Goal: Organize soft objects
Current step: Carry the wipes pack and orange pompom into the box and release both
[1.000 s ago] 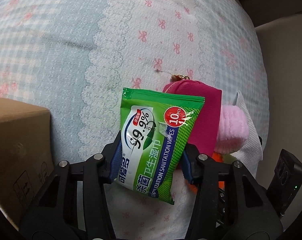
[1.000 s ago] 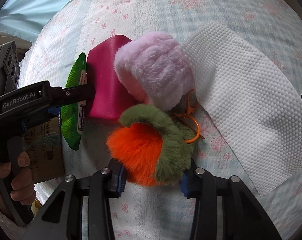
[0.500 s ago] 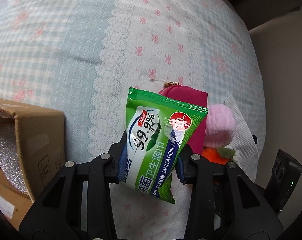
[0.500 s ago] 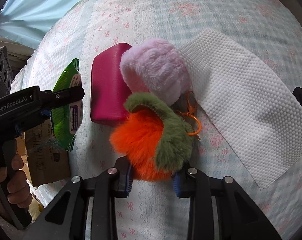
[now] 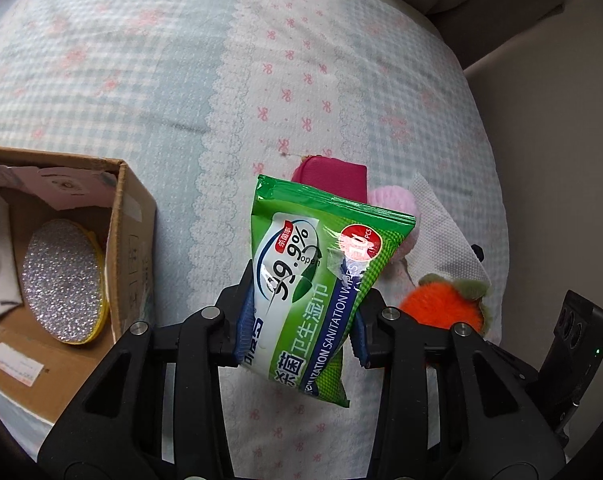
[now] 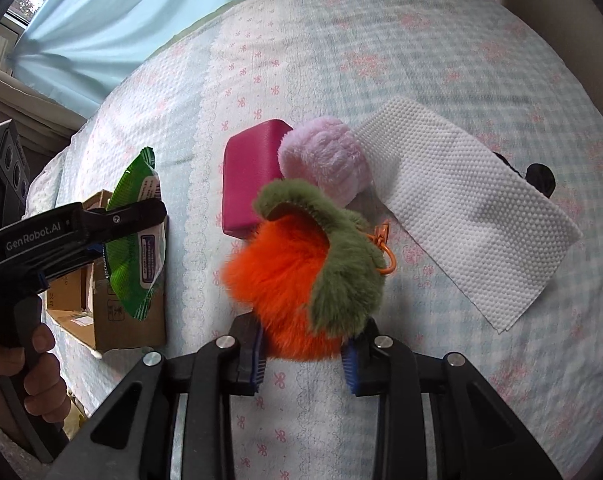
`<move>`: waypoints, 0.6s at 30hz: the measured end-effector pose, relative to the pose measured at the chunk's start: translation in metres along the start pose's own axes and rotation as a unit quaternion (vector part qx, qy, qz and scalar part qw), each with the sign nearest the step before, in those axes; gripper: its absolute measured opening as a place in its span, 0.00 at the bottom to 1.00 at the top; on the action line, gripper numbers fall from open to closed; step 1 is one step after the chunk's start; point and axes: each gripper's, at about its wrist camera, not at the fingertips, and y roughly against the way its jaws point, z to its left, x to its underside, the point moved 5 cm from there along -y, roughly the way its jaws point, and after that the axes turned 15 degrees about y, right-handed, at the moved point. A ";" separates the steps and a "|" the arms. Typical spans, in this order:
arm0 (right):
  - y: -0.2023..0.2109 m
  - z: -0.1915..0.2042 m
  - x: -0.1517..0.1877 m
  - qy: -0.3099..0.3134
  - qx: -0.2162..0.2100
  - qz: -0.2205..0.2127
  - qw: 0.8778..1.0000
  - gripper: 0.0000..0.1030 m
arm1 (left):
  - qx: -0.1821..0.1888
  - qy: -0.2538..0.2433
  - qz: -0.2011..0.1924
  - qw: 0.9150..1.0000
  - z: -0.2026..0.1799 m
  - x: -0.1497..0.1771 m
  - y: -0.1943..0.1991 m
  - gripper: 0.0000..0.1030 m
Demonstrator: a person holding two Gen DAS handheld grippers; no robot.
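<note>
My left gripper (image 5: 301, 332) is shut on a green pack of sanitation wipes (image 5: 317, 280), held up above the bed. In the right wrist view that pack (image 6: 137, 184) hangs at the left, over a cardboard box (image 6: 133, 332). My right gripper (image 6: 303, 360) is shut on an orange plush ball with a green fuzzy top (image 6: 277, 276) and an orange clip. A magenta pouch (image 6: 249, 176), a pink fluffy ball (image 6: 325, 160) and a white paper towel (image 6: 473, 208) lie on the bedspread behind it.
The open cardboard box (image 5: 133, 240) stands at the bed's left edge, with a silver glitter sponge (image 5: 61, 280) and white paper inside. A small black thing (image 6: 541, 176) peeks out from behind the towel. A hand (image 6: 29, 376) holds the left gripper's handle. A blue curtain hangs at the far left.
Both grippers closed on their objects and rose. The wipes pack lifted away from the magenta pouch toward the box, whose inside came into view. The orange plush came up off the bedspread.
</note>
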 end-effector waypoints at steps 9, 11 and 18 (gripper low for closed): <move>0.088 0.030 -0.006 0.035 0.030 -0.056 0.997 0.27 | 0.020 -0.013 -0.065 0.998 -0.019 0.022 0.106 0.34; 0.108 0.044 -0.009 0.049 0.035 -0.065 0.996 0.27 | 0.023 -0.013 -0.079 0.997 -0.018 0.025 0.131 0.34; 0.169 0.093 -0.031 0.098 0.047 -0.115 0.987 0.27 | 0.028 -0.013 -0.124 0.992 0.008 0.021 0.207 0.34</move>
